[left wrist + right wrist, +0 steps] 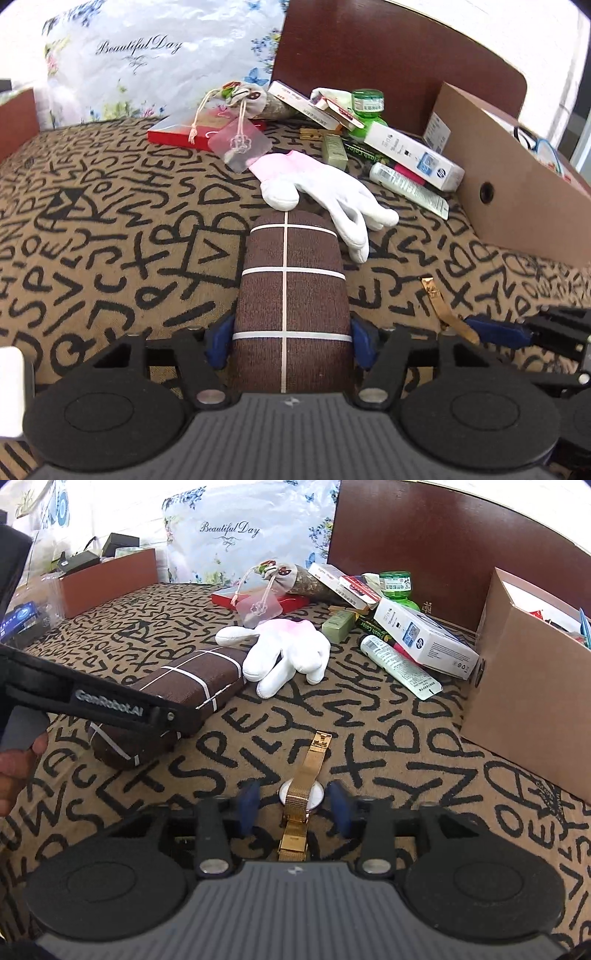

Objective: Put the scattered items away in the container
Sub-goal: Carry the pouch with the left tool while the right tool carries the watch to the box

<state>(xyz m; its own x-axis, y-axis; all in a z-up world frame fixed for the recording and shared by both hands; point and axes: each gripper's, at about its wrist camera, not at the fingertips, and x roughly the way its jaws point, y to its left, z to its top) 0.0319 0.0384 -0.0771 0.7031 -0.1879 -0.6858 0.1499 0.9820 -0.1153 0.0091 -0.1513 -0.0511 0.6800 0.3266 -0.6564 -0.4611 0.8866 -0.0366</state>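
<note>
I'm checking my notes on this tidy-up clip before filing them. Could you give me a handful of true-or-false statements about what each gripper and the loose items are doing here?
1. The left gripper is clamped on the brown case. True.
2. The right gripper pinches the gold watch. False: its pads stand apart on either side of the watch, which lies on the lettered cloth.
3. The white glove is already in the cardboard box. False: it lies on the cloth beside the case.
4. The cardboard box stands to the right of the clutter. True.
5. A green jar sits in the pile at the back. True.
</note>
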